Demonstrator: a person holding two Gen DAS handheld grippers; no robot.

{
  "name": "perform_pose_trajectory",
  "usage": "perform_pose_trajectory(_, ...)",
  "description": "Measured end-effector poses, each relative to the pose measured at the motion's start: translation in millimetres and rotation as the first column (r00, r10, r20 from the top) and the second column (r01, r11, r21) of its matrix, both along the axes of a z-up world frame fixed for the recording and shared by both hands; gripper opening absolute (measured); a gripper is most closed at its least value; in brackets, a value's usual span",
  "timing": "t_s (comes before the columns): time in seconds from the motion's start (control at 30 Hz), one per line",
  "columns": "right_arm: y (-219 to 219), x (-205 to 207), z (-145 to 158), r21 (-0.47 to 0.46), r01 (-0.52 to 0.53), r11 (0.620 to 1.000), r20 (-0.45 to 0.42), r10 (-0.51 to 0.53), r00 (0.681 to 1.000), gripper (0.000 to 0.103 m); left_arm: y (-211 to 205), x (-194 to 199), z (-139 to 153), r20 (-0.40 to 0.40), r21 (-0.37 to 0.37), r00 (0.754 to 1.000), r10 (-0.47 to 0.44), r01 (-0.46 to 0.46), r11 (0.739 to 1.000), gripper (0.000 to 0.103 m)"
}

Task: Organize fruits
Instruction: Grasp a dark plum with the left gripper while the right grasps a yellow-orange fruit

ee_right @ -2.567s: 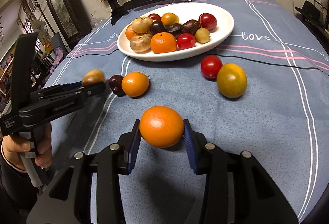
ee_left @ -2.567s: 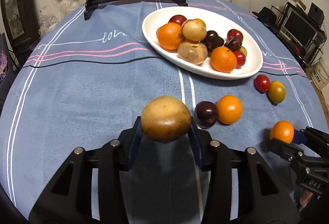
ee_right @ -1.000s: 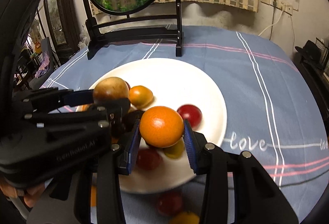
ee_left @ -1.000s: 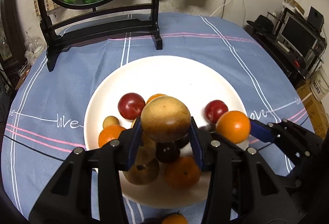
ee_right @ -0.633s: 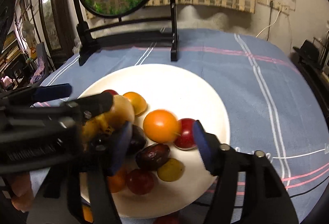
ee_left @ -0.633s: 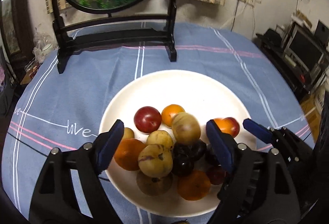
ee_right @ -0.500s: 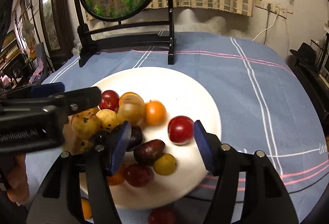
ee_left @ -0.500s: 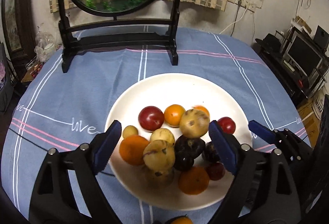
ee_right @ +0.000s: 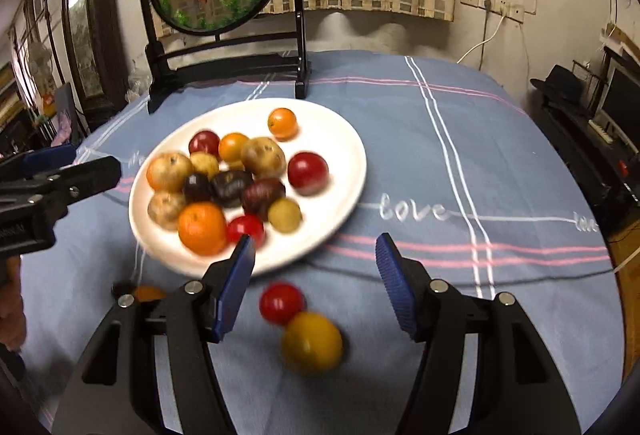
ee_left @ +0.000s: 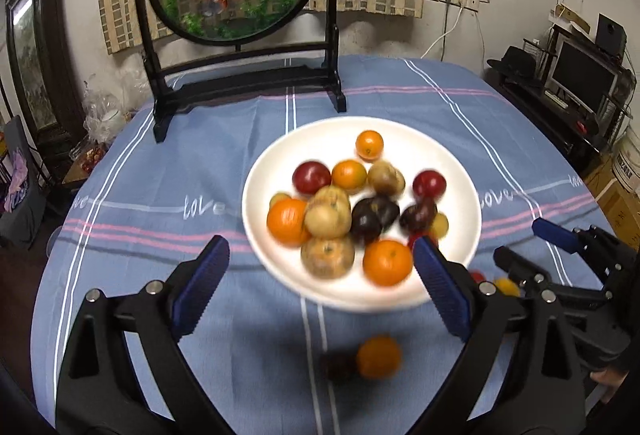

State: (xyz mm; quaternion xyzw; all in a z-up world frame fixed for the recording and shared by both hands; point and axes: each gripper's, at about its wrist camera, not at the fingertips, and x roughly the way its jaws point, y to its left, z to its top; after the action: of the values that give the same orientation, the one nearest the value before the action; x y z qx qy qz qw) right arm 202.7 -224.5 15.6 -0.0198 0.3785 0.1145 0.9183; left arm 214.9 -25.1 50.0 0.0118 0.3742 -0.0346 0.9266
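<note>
1. Left gripper [ee_left: 320, 287]: jaws opening wide, nothing between them, poised over the near rim of the white plate [ee_left: 460, 171].
2. Right gripper [ee_right: 316, 283]: jaws parted about halfway, empty, above the tablecloth [ee_right: 500, 155] just past the plate edge.
3. Heaped on the plate: oranges, red and dark plums, brownish fruit.
4. Loose on the cloth: a red plum [ee_right: 281, 303] touching a yellow fruit [ee_right: 312, 341] below the right gripper; an orange [ee_left: 378, 357] beside a dark plum [ee_left: 340, 365] below the left.
5. Risks: round fruit rolling off the crowded heap if nudged; touching pairs scattering under an off-centre pinch; grippers crossing paths.
</note>
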Motion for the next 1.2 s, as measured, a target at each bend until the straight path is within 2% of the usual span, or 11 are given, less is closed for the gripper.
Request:
perform_pose_trajectory(0.13,-7.9,-23.2,-7.6,0.025,0.009,1.0,-0.025,-0.009,1.0,0.063,15.0,-25.7,-14.4,-0.027,-0.051,0.999,0.021,-0.022,0.998,0.097)
perform_pose_trajectory(0.2,-10.6,-34.5,-12.7,0.031,0.015,0.999,-0.041,-0.014,0.999,0.063,20.5,-35.2,-23.8,-0.046,-0.051,0.999,0.03,-0.032,0.998,0.097)
perform_pose_trajectory(0.47,-12.9,-66.7,-29.6,0.094,0.02,0.995,-0.089,-0.012,0.996,0.063,27.4,-64.2,-47.2,-0.088,-0.014,0.996,0.024,-0.026,1.0,0.097)
perform_pose_trajectory(0.57,-12.7,-68.5,-36.0,0.122,0.029,0.992,-0.114,-0.015,0.993,0.063,20.3,-70.1,-56.7,-0.094,0.031,0.996,0.007,-0.004,1.0,0.097)
perform_pose_trajectory(0.73,-12.0,-71.8,-35.9,0.147,0.014,0.989,-0.118,0.004,0.993,0.063,9.4,-67.9,-67.5,-0.093,0.101,0.995,-0.021,0.03,0.994,0.097)
perform_pose_trajectory(0.93,-14.1,-67.4,-40.2,0.185,0.005,0.983,-0.145,0.022,0.989,0.063,5.2,-50.0,-82.5,-0.135,0.123,0.991,-0.028,0.045,0.991,0.095)
perform_pose_trajectory(1.03,-15.8,-64.3,-42.3,0.197,0.011,0.98,-0.16,0.021,0.987,0.063,3.6,-42.5,-86.5,-0.153,0.108,0.987,-0.046,0.063,0.992,0.087)
perform_pose_trajectory(1.1,-16.7,-63.1,-43.1,0.205,0.013,0.979,-0.167,0.022,0.986,0.063,1.1,-38.5,-89.7,-0.161,0.106,0.985,-0.064,0.081,0.991,0.073)
perform_pose_trajectory(1.2,-17.9,-62.7,-44.0,0.215,0.015,0.977,-0.172,0.023,0.985,0.063,-3.1,-34.2,-91.8,-0.155,0.097,0.983,-0.096,0.112,0.989,0.063)
